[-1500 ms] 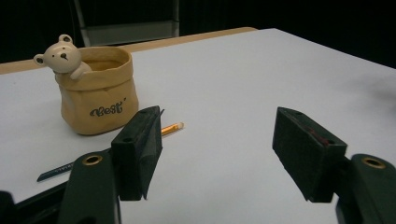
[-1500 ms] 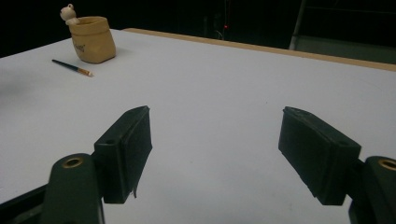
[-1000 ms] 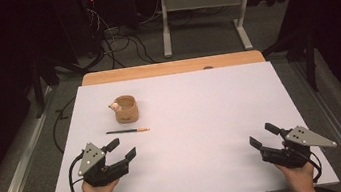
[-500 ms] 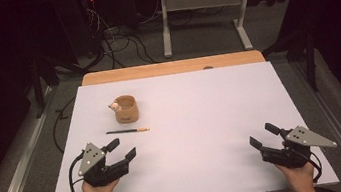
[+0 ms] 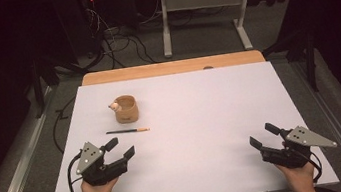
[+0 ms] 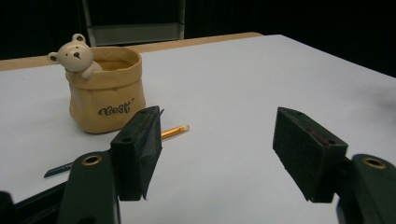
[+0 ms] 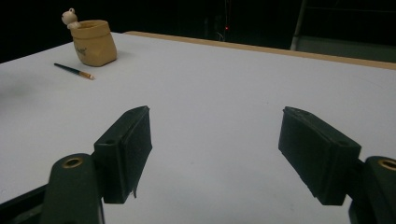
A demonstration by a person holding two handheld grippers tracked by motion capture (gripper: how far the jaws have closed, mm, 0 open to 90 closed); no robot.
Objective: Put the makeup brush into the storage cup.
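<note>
On the white table, a pencil lies just in front of the bear pot; the left gripper nearby and right gripper far off, both gape wide, empty.

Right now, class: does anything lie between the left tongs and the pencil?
Nothing visible. The left tongs are open, with bare white table up to the pencil, which lies in front of the bear pot.
</note>
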